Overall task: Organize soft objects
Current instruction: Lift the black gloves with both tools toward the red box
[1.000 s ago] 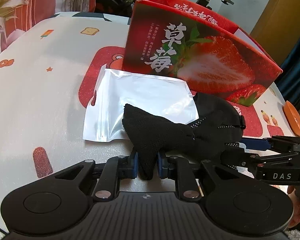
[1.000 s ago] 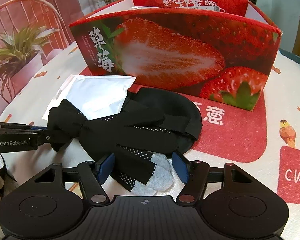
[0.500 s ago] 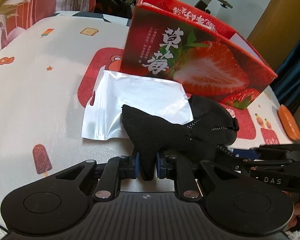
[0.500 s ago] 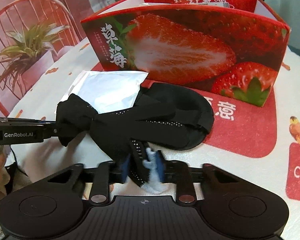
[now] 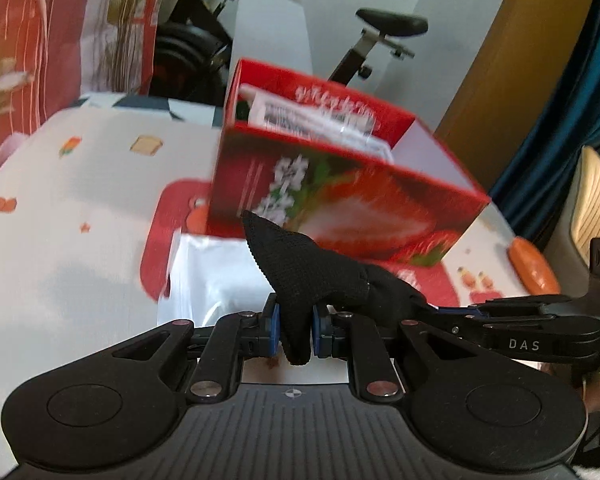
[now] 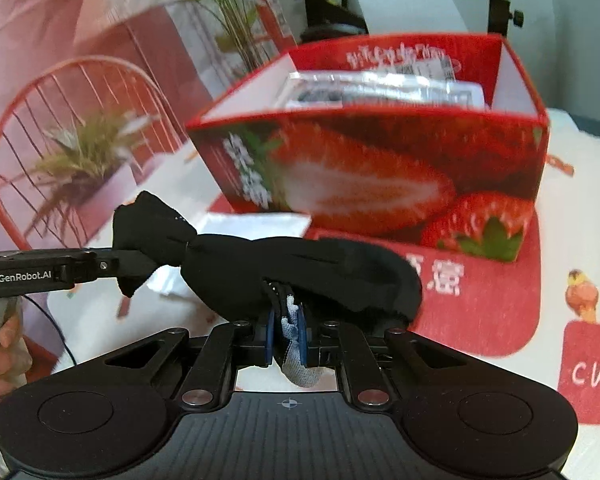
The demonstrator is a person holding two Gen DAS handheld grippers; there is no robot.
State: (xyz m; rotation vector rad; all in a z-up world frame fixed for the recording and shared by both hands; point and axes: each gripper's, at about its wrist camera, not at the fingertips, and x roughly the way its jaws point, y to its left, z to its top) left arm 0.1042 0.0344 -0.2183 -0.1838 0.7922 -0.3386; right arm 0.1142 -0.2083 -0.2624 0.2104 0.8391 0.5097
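Left side first: the left gripper point(image 5: 294, 330) is clamped tight on one end of the black sock point(image 5: 312, 276), blue pads pinching the knit, a loose point of fabric poking up above them. Beneath it, flat on the counter point(image 5: 60, 264), lies a shiny white pouch point(image 5: 208, 272), apparently empty.

Across to the right: the right gripper point(image 6: 287, 330) has just been closing, and now its jaws stand narrow with the sock's grey, dotted toe end point(image 6: 296, 356) squeezed between them. So the sock point(image 6: 300, 272) hangs slung between the two grippers, clear of the counter, just in front of the box, its middle sagging in a dark bulge.

Judging the step in hand: this looks like a two-handed carry toward the strawberry box point(image 6: 380, 168) just beyond. To do it well, keep both ends level and moving together so the fabric neither stretches taut nor droops onto the pouch. Clear the near wall of the box with the sagging middle, not only the ends, then let go once the bulk is over the opening. The left grip is on a thin fold, so a jerk could pull it free.

Now the container: the box stands open-topped, red outside, white inside. Clear packets with printed labels point(image 6: 380, 90) lean against its far wall, and there seems to be room in front of them. What is in those packets is too blurred to tell.
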